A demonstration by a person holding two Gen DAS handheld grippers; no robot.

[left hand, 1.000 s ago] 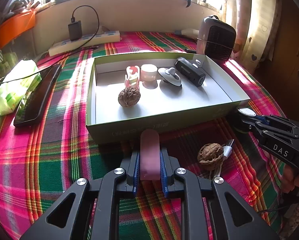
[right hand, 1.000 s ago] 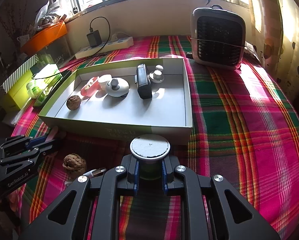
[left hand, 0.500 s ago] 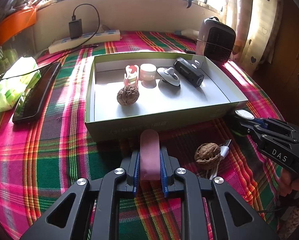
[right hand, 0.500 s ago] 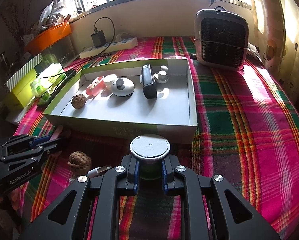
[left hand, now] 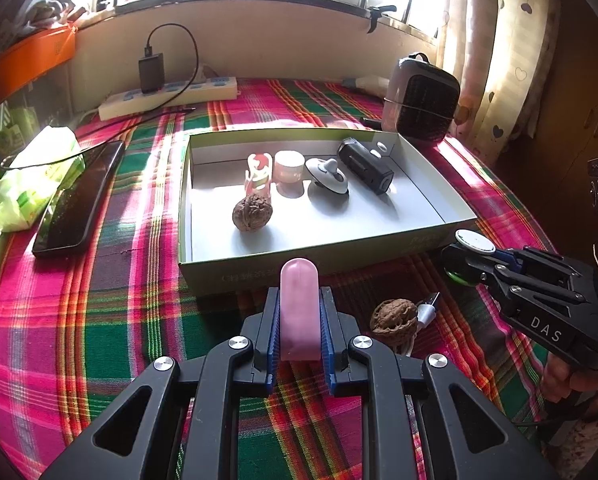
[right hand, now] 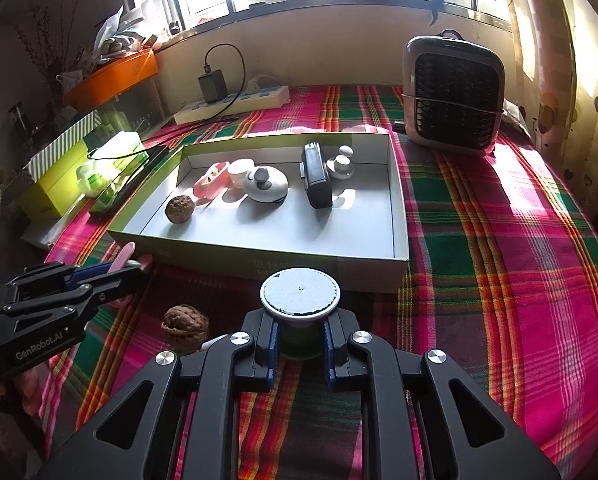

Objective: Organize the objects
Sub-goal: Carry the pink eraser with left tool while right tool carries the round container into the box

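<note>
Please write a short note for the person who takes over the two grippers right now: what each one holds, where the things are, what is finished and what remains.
Left gripper: shut on the pink piece, held before the near wall of the box.
Right gripper: shut on the white-capped jar, also just outside that wall.
Done: already in the box are a walnut, pink clip, small pot, white knobbed disc, black device and a small white knob.
Left: put both held things in, then the loose walnut and the plug beside it on the cloth.
</note>
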